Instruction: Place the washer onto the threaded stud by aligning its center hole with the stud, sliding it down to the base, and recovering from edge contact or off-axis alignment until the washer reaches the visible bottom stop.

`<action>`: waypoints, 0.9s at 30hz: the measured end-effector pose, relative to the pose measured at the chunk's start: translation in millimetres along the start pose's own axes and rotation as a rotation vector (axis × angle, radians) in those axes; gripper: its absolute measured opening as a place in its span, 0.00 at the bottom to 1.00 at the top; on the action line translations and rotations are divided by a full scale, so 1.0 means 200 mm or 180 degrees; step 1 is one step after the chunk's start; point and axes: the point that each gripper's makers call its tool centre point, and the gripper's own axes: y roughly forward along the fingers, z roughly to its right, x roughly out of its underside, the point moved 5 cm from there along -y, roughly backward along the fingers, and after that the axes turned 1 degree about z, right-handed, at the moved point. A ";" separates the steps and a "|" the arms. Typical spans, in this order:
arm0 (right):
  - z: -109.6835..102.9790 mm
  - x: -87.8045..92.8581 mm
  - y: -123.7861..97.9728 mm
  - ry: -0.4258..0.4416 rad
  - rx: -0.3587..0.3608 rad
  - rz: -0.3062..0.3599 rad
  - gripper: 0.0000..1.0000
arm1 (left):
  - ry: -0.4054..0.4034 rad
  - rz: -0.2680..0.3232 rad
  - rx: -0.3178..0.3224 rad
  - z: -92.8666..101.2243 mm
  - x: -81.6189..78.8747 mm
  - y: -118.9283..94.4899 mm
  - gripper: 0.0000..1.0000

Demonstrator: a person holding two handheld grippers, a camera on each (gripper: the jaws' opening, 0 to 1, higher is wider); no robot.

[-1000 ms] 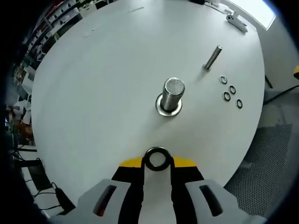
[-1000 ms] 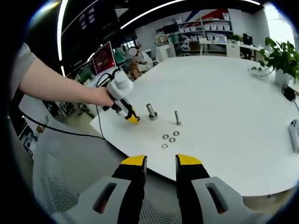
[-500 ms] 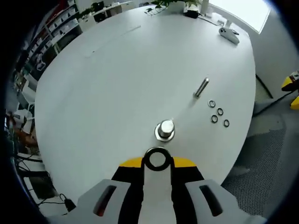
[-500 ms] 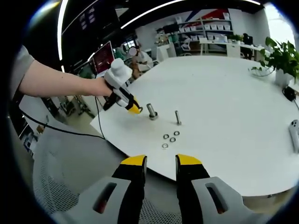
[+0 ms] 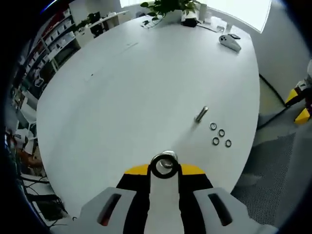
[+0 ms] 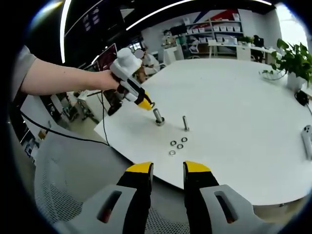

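In the left gripper view my left gripper (image 5: 164, 168) is shut on a steel washer (image 5: 164, 166), held upright between the yellow tips. The top of the threaded stud (image 5: 168, 156) peeks out just behind the washer. From the right gripper view, the left gripper (image 6: 146, 104) hovers just above and left of the stud (image 6: 158, 116), which stands on its round base on the white table (image 6: 234, 102). My right gripper (image 6: 168, 170) hangs off the table's near edge, open, nothing between its jaws.
A second, thinner bolt (image 6: 185, 123) stands right of the stud, also seen at bolt (image 5: 202, 114). Several loose washers (image 6: 177, 146) lie in front of it. A potted plant (image 6: 292, 61) and a white controller (image 5: 229, 42) sit at the far table edge. A person's arm (image 6: 58, 80) holds the left gripper.
The left gripper rose and moved toward the stud, carrying the washer until it sits right over the stud's top. The right gripper has not moved.
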 end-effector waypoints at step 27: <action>0.00 0.00 0.00 0.0013 0.0015 0.0023 0.27 | 0.0343 -0.0331 0.0048 0.03 0.00 0.15 0.19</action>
